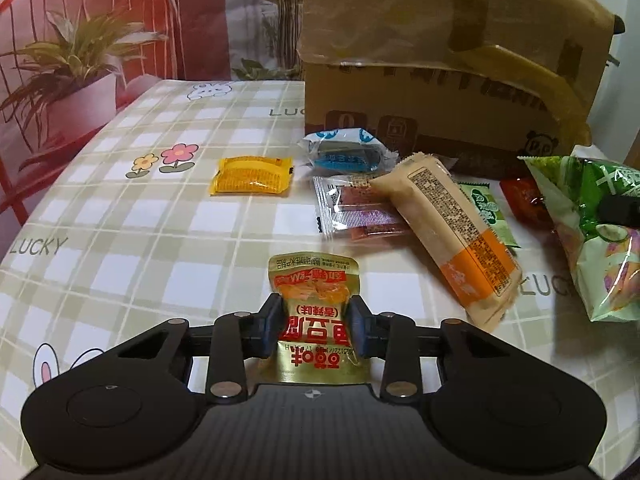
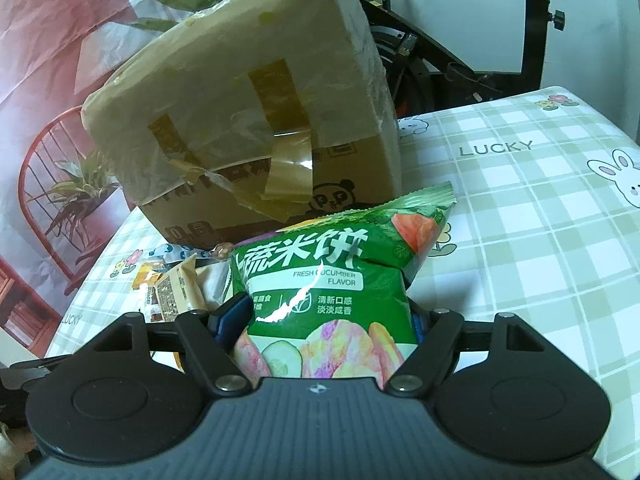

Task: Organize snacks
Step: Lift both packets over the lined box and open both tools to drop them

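Note:
A gold snack packet [image 1: 314,280] with red lettering lies on the checked tablecloth [image 1: 160,240], and my left gripper [image 1: 315,312] is shut on its lower half, blue pads pressing both sides. My right gripper [image 2: 326,314] is shut on a puffy green cucumber rice-cracker bag [image 2: 340,256], which fills the space between its fingers. In the left wrist view that green bag [image 1: 592,240] sits at the far right. Loose snacks lie between the two: a yellow packet [image 1: 252,176], a blue packet [image 1: 346,154], a clear packet [image 1: 352,208] and a beige-and-orange bar [image 1: 452,232].
A taped cardboard box [image 1: 440,92] stands at the back of the table, close behind the snacks, and looms over the green bag as box [image 2: 260,120]. A small green packet [image 1: 486,204] and a red packet [image 1: 524,196] lie by the bar. An exercise bike frame [image 2: 532,32] stands beyond the table.

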`<state>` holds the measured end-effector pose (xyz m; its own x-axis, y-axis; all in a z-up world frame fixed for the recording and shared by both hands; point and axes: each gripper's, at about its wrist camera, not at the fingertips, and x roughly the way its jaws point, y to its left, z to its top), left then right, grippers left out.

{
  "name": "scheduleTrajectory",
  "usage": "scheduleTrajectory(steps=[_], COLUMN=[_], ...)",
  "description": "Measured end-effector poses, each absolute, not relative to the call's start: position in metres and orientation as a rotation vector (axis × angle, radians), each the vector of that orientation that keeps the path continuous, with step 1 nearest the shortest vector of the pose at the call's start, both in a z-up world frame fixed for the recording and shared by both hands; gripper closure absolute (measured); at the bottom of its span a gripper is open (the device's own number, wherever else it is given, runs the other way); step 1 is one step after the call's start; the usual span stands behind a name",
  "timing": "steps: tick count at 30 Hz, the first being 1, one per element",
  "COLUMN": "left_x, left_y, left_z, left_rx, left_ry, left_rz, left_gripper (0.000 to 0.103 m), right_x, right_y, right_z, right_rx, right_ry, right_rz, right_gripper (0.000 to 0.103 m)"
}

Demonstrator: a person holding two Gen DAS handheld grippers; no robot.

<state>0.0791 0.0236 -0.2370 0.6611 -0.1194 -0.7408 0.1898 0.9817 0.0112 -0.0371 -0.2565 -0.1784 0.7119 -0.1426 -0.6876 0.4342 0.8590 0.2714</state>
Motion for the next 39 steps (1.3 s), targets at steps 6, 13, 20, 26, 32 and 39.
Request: scheduleTrajectory(steps=[6, 13, 20, 26, 32, 39], left_x=[0.066, 0.061, 0.058, 0.061, 0.075, 0.11], left_y=[0.027, 0.03, 0.033, 0.03, 0.02, -0.003], left_z=[-0.216, -0.185, -0.159, -0.129, -0.097, -0.053], left_rx=[0.078, 0.043, 0.006, -0.012, -0.006, -0.013], left_ry=[0.76, 0.668, 0.59, 0.497, 0.42, 0.33], left_rz=[-0.179, -0.154, -0.154, -0.167, -0.211, -0.276], left_gripper=[0.066, 0.065, 0.065, 0.065, 0.065, 0.065], right_x=[-0.046, -0.068, -0.093, -0.11, -0.109, -0.049], right_y=[-0.255, -0.251, -0.259, -0.273, -0.29, -0.291], right_z=[-0.169, -0.155, -0.136, -0.113, -0.08, -0.021], right_rx=[0.428, 0.368, 0.372, 0.358, 0.338, 0.194], right_ry=[0.683, 0.64, 0.58, 0.523, 0.45, 0.358], right_rz=[-0.324, -0.337, -0.395, -0.465, -0.518, -0.432], right_gripper=[0.027, 0.027, 0.027, 0.027, 0.027, 0.027])
